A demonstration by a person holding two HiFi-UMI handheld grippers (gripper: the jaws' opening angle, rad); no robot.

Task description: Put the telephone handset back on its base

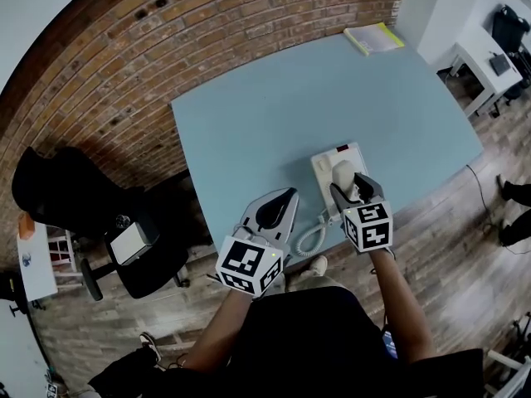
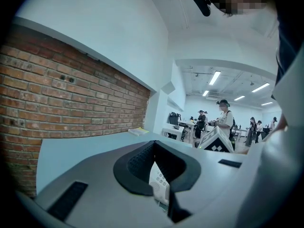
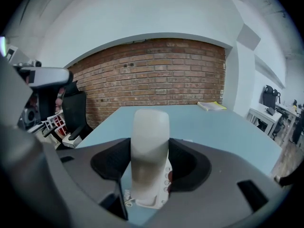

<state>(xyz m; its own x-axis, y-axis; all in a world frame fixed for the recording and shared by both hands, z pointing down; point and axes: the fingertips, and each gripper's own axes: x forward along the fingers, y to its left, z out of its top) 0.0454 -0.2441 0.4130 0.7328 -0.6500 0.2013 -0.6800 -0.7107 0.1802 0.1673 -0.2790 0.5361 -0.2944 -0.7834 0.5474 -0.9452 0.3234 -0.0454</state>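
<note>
A white telephone base (image 1: 338, 154) lies near the front edge of the light blue table (image 1: 282, 106). My right gripper (image 1: 349, 182) hangs just over the base, shut on the cream handset (image 1: 341, 172). In the right gripper view the handset (image 3: 150, 127) stands upright between the jaws of the right gripper (image 3: 151, 152), with the base (image 3: 153, 202) directly below it. A coiled cord (image 1: 312, 239) hangs off the table edge. My left gripper (image 1: 287, 199) hovers left of the base, jaws meeting and holding nothing. Through the left gripper (image 2: 154, 147) the base's keypad (image 2: 160, 184) shows.
A yellow-green notebook (image 1: 374, 37) lies at the table's far right corner. A black office chair (image 1: 79, 201) stands left of the table by the brick wall (image 1: 124, 73). White desks (image 1: 485, 69) stand at the right. Several people (image 2: 223, 122) stand in the background room.
</note>
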